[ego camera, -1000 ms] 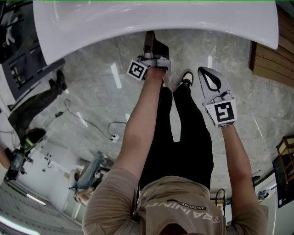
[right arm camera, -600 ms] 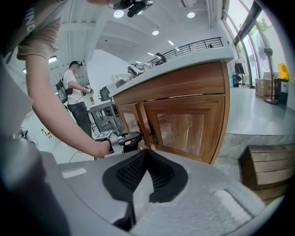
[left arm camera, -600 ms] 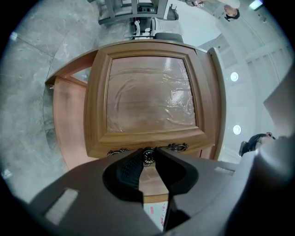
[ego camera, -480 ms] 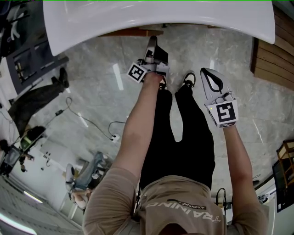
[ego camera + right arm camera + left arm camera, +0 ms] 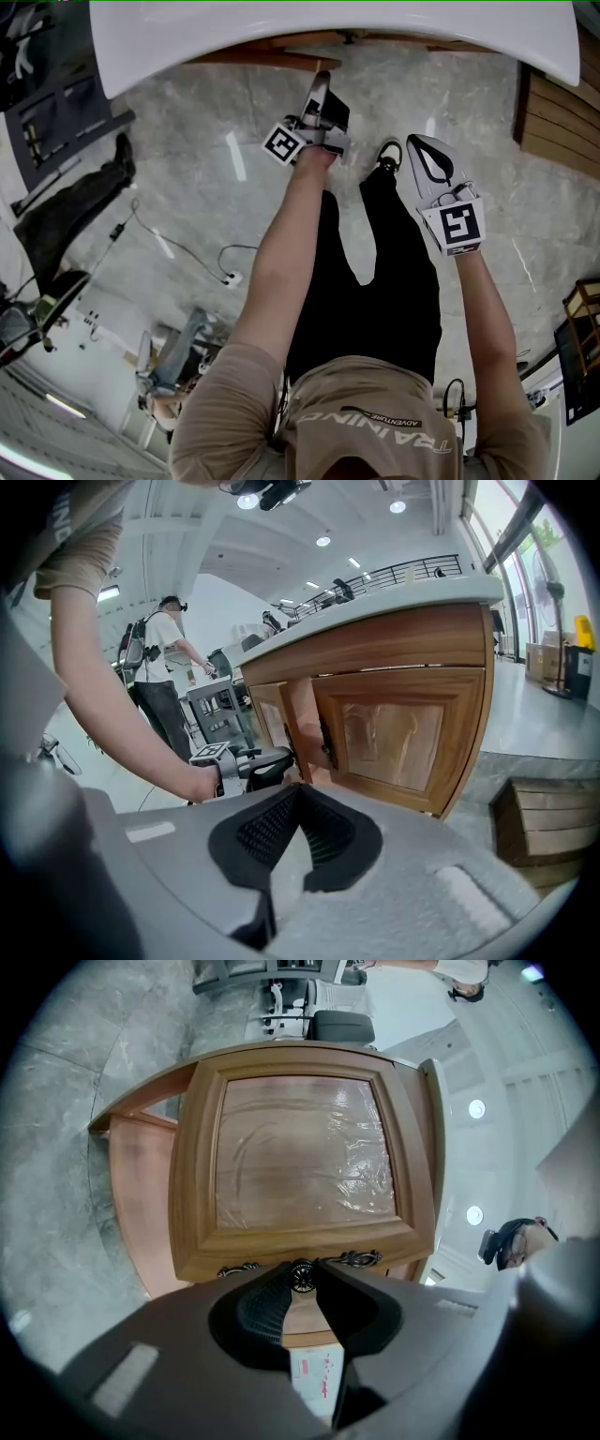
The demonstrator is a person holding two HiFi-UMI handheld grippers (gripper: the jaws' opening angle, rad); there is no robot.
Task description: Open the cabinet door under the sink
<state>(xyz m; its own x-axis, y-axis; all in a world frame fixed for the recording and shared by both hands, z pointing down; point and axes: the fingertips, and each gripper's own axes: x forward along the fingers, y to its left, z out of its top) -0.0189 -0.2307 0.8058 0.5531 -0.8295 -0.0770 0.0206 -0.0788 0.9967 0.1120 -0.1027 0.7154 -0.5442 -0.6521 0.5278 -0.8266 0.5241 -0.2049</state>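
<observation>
Now | L gripper (image 5: 302, 1270) clamps door knob (image 5: 301, 1279); shirt (image 5: 375, 433) print: TRAINING, ADVENTURE

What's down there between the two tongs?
In the head view, the person's shoe and grey floor lie between the left tongs, clamped on the door knob, and the shut, empty right tongs.

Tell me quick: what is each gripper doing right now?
Left gripper: shut on the cabinet door knob.
Right gripper: shut, empty.
</observation>
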